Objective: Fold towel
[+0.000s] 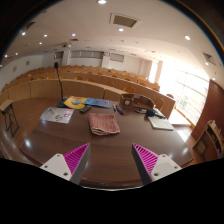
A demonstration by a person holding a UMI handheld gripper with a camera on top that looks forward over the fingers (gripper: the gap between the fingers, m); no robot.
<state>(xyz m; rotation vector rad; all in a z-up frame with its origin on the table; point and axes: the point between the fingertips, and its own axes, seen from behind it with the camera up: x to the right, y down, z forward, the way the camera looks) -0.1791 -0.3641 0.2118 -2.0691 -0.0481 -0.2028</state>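
The towel [104,123] lies on the brown table [110,160], beyond the gripper's fingers and well apart from them, a little toward the left finger's side. It looks pinkish-red with faint stripes or checks and seems already bunched or partly folded into a rough rectangle; its layers and edges are too small to make out.

The gripper [110,160] is spread wide, its two fingers apart with bare tabletop between them and nothing held. The left pad [75,157] and the right pad [146,158] show as ridged magenta wedges on white finger bodies, whose lower parts are cut off at the bottom of the view.

Farther out on the table, to the left of the towel, lies a flat whitish item with some print [58,116], perhaps paper or a bag; what it is cannot be told. Behind the towel sit a yellow and blue object [76,102] and a bluish flat thing [99,103], both hard to identify. To the right are a dark brown bag-like object [137,102] and a pale sheet [161,123].

Around the table runs a curved row of wooden desks [60,80], and a bright window [185,85] washes out the right side of the room
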